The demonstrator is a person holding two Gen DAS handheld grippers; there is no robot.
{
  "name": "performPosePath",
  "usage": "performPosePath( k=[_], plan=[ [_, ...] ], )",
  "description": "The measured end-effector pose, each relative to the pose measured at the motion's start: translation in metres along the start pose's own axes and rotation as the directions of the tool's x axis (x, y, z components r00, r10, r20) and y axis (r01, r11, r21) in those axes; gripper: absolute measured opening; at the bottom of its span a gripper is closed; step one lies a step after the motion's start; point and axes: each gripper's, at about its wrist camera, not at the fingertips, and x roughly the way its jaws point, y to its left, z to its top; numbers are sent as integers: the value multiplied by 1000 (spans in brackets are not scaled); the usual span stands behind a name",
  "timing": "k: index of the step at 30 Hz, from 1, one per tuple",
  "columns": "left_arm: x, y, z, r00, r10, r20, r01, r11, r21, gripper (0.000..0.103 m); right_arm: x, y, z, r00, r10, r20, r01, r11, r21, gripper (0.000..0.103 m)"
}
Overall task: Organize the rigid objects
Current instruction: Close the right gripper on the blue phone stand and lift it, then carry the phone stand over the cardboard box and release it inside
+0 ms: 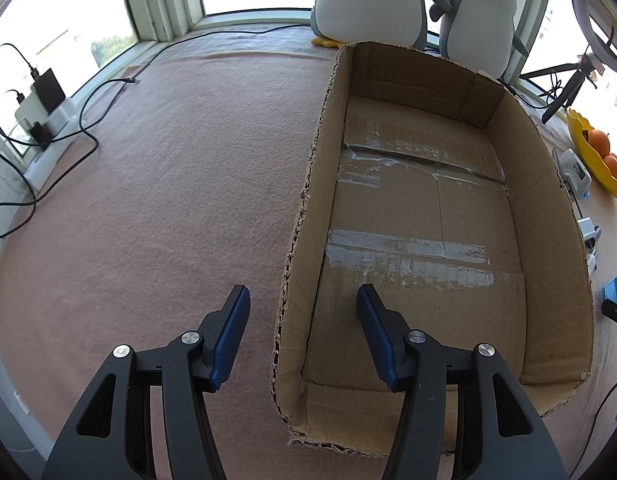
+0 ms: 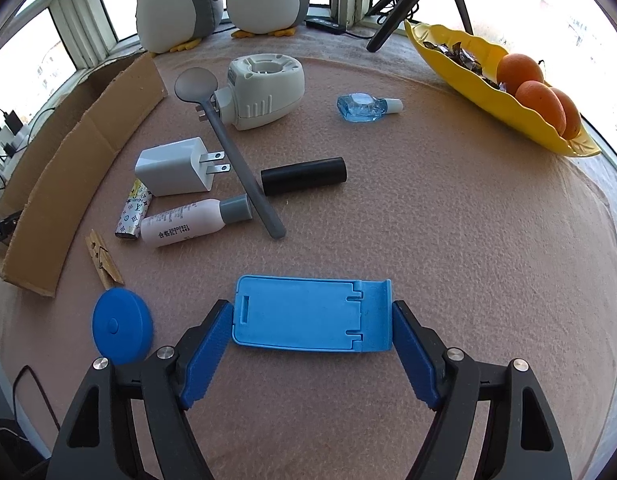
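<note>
Left wrist view: the left gripper hangs open and empty, its jaws astride the near left wall of the empty cardboard box.

Right wrist view: the right gripper has the blue phone stand between its jaws, pads at both ends; a light pinch could let it slip

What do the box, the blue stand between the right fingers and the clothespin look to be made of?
Box: brown corrugated cardboard, matte; ragged torn rims, shiny tape strips on its floor. Blue stand: probably moulded plastic, smooth satin, with crisp slots and a hinged flap. Clothespin: apparently pale unfinished wood; any grain is too small to confirm.
</note>
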Motion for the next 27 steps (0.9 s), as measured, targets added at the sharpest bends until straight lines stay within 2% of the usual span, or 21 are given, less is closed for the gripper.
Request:
performPosePath(
  k=[8, 17, 23, 27],
  plan=[
    [1, 2, 0, 1000, -16, 0, 16, 1000, -8, 55, -38, 28, 18, 995, 35, 91, -32, 999, -27, 75],
    [1, 1, -2, 1000, -19, 7, 19, 1000, -5, 55, -70, 113, 58, 973, 163, 163, -129, 971, -202, 75],
    [1, 3, -2, 1000, -28, 10, 28, 1000, -11, 55, -62, 171, 86, 961, 220, 166, -165, 942, -291, 75],
    [1, 2, -3, 1000, -27, 14, 27, 1000, -7, 55, -40, 199, 104, 961, 245, 127, -195, 929, -313, 75]
  ],
)
